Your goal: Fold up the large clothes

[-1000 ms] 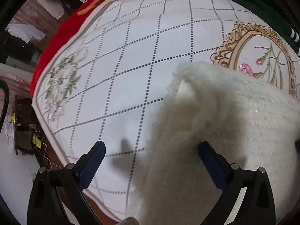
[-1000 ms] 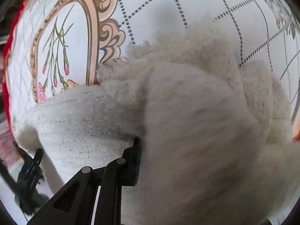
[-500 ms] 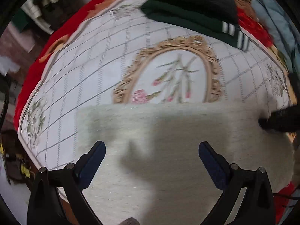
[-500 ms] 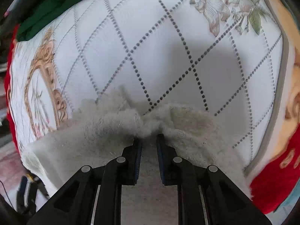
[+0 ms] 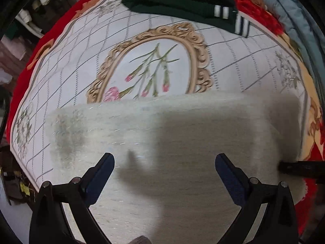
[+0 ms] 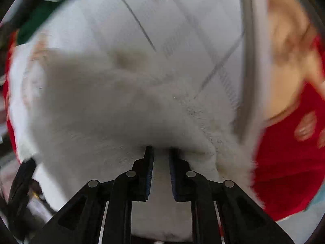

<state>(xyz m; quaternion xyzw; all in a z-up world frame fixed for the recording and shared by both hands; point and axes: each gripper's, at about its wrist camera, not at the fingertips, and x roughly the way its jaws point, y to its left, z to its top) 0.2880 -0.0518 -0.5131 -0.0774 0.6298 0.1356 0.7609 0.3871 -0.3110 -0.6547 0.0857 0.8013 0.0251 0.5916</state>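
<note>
A large fluffy white garment lies spread flat across the near half of the patterned bedspread. My left gripper hovers over it with its jaws wide open and empty. My right gripper has its jaws nearly together, pinching the white garment at its right edge; this view is blurred by motion. The right gripper's black tip also shows in the left wrist view at the garment's right end.
A dark green garment with white stripes lies at the far side of the bed. A red blanket edges the bedspread. Light blue clothes sit at the far right, stacked items far left.
The left gripper has let go and pulled back and up; the garment now lies flat. The right gripper has drawn the garment's edge rightward, still pinching it.
</note>
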